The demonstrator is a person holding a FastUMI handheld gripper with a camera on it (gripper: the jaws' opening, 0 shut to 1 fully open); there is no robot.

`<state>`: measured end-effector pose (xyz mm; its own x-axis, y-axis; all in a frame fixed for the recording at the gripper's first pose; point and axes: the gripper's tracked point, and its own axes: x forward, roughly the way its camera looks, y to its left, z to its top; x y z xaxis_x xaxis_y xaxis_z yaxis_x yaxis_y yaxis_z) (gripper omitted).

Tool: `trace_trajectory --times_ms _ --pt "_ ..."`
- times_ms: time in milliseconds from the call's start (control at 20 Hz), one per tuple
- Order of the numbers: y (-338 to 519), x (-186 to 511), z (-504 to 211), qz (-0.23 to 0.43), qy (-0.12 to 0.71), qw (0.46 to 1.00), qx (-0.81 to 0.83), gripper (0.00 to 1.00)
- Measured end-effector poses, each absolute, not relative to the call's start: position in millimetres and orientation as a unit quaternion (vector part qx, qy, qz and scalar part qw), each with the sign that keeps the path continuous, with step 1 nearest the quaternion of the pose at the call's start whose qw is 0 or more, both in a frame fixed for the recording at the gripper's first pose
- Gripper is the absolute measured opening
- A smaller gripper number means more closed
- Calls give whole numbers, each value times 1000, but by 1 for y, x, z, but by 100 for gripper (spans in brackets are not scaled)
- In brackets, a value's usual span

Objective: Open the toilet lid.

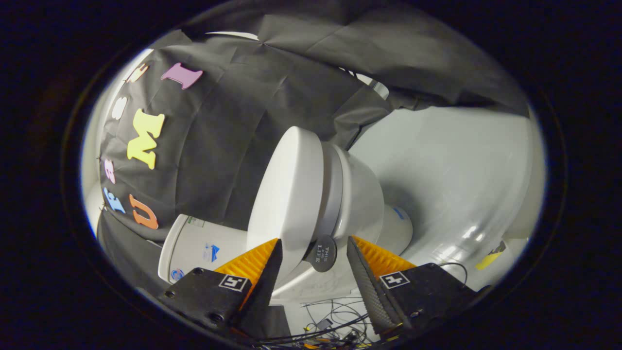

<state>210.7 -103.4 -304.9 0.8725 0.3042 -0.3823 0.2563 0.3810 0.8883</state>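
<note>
One gripper (313,250), jaws spread wide, nothing pinched. Toilet lid (286,194) down on seat, whole view rolled sideways so lid faces approx 9 o'clock. Lid's front edge sits between fingertips (275,250), slightly beyond them. Small black round tab (322,253) at lid edge, in gap between fingers, not touched. Bowl (362,199) at 3 o'clock of lid. Tank (194,248) at 8 o'clock of lid. Cable tangle (330,318) on floor (452,180) at 6 o'clock, between finger bases.

black round tag (323,253) on toilet | reads "THIS … LIFE"
</note>
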Motion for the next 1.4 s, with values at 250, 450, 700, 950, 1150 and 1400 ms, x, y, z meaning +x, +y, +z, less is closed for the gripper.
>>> trace_trajectory --times_ms 250,450,700,950,1150,1400 --pt "-103 218 -314 18 256 774 579 68" --pt "-105 222 -325 22 263 760 595 30" --pt "-102 219 -316 45 250 743 620 7" --pt "-99 219 -315 34 278 736 617 4" --pt "-98 220 -311 23 306 726 615 4" --pt "-101 223 -306 15 318 722 615 4"
